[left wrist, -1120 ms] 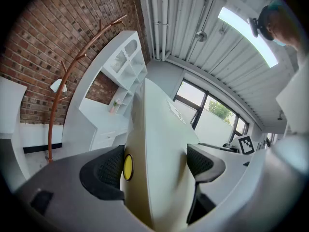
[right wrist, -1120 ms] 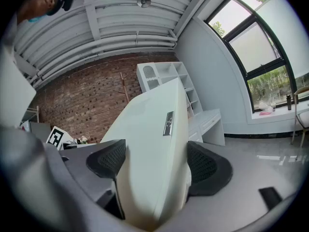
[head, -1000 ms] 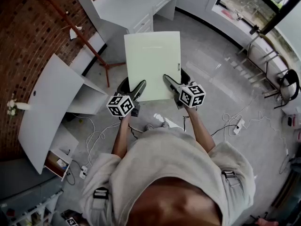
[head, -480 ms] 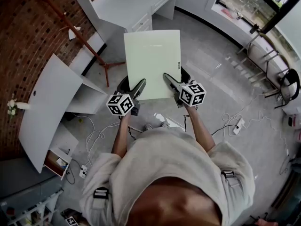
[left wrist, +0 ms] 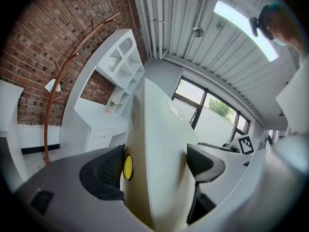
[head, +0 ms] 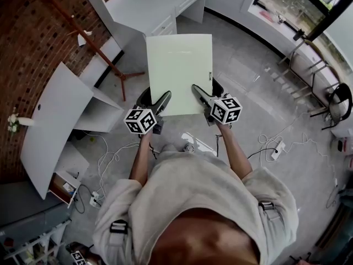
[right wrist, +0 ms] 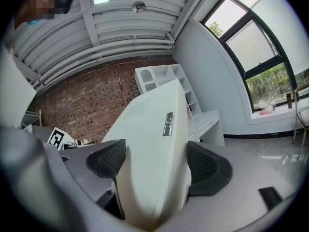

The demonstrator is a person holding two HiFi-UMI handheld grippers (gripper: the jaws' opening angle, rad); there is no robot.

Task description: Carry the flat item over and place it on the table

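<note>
A pale green flat board (head: pixel 178 70) is held level in front of the person, above the grey floor. My left gripper (head: pixel 162 105) is shut on its near left edge and my right gripper (head: pixel 199 95) on its near right edge. In the left gripper view the board (left wrist: pixel 159 153) runs edge-on between the black padded jaws, with a yellow dot beside the left pad. The right gripper view shows the board (right wrist: pixel 149 149) clamped the same way, a small grey label on its top face. A white table (head: pixel 151 4) stands straight ahead beyond the board's far edge.
A curved white desk (head: pixel 52 126) lies to the left against the brick wall. A rust-coloured coat stand (head: pixel 94 35) rises between it and the far table. Loose cables and a power strip (head: pixel 276 147) lie on the floor. Chairs (head: pixel 337 101) sit at right by the windows.
The person has stepped slightly forward: the floor, desk and cables slide back in the head view while the board and both grippers keep their hold and position.
</note>
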